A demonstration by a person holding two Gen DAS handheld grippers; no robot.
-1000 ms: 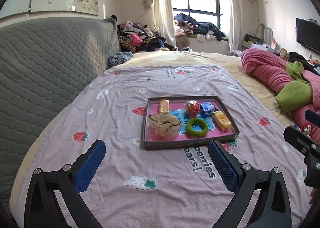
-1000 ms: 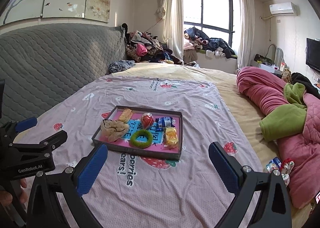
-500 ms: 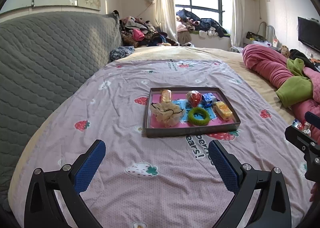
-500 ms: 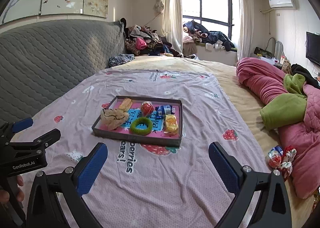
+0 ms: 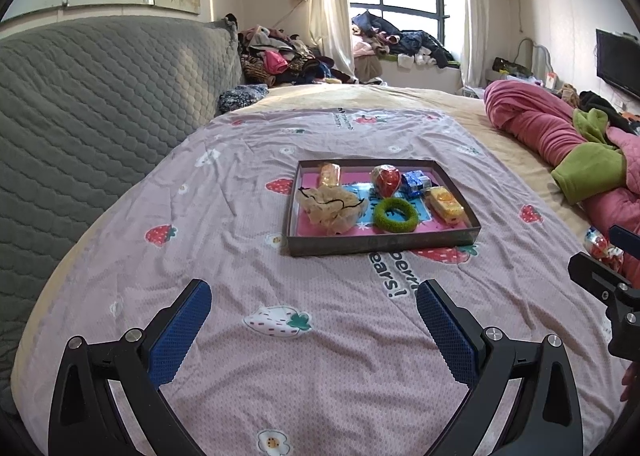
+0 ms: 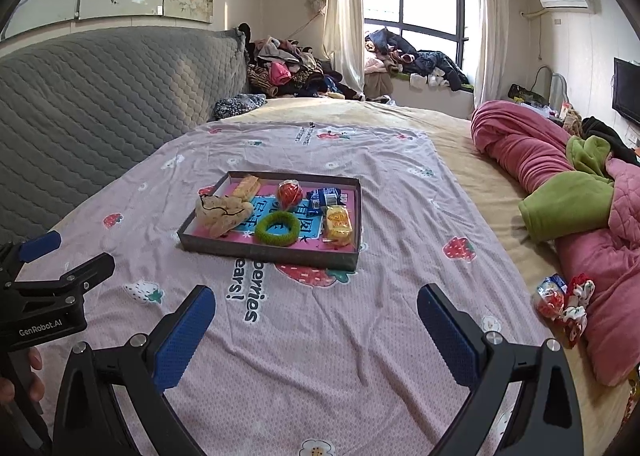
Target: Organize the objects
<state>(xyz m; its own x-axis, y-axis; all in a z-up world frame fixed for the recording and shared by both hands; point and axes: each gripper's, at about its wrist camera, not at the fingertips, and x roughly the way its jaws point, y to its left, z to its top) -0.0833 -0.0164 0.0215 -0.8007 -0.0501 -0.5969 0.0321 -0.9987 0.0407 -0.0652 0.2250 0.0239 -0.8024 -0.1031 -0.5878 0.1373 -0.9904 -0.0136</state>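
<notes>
Left gripper (image 5: 314,322): jaws spread wide, holding nothing, hovering over the strawberry-print sheet (image 5: 240,256).
Right gripper (image 6: 316,320): jaws likewise wide apart and empty.
Tray (image 5: 384,246): shallow dark box with a pink floor, on the sheet at about 12 o'clock from the left jaws and 11 o'clock from the right jaws, well apart from both.
Tray contents: beige scrunchie (image 5: 332,207) at the tray's 9 o'clock, green ring (image 5: 396,215) near its front wall, red round packet (image 5: 386,179) and blue packet (image 5: 416,183) toward 1 o'clock, yellow packet (image 5: 444,205) at 3 o'clock, orange packet (image 5: 330,173) at 11 o'clock.
Loose packets (image 6: 560,302): red and white wrappers on the bed at 3 o'clock of the right jaws, touching the pink quilt (image 6: 600,296).
</notes>
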